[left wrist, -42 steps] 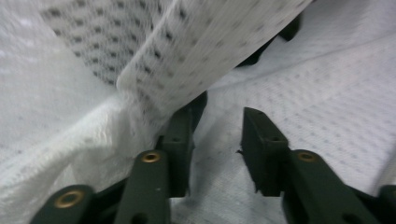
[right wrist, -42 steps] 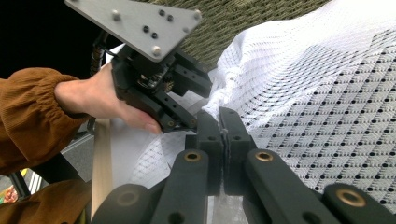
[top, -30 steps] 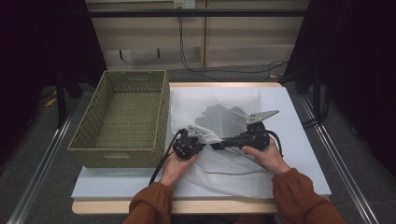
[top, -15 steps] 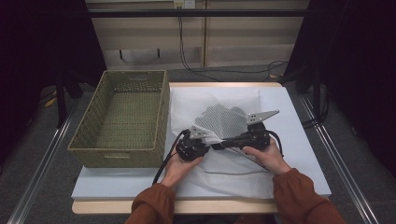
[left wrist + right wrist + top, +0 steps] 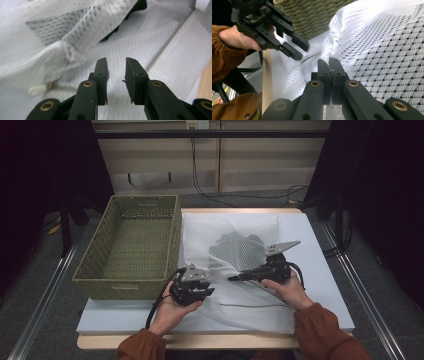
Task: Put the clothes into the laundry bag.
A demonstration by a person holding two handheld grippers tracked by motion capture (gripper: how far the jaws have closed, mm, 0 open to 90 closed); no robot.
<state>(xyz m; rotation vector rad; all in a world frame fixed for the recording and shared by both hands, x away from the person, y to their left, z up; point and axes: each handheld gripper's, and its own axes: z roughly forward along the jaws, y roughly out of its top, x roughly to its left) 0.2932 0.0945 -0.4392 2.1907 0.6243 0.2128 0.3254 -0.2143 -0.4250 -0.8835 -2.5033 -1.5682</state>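
Pulling back toward the table's near edge, the left gripper [image 5: 192,287] is sitting lower and further left than it was a second ago, when it was pressed up beside the right gripper [image 5: 239,277] at the cloth. Its jaws are now standing apart with a clear gap and nothing between them, and in the left gripper view the white mesh bag [image 5: 82,37] is lying just ahead, its bunched edge and a small zipper pull [image 5: 37,90] left loose on the table. The right gripper is staying where it was, its jaws pressed together on a thin fold of the mesh, holding the fabric lifted. Beyond the two tools the mesh bag is spreading across the white table [image 5: 320,270], a grey patterned patch showing through at its middle. Further left, the woven basket [image 5: 127,270] is standing with nothing in it. Judging from this, the left tool has just let go and is probably lining up for a fresh grip nearer the zipper
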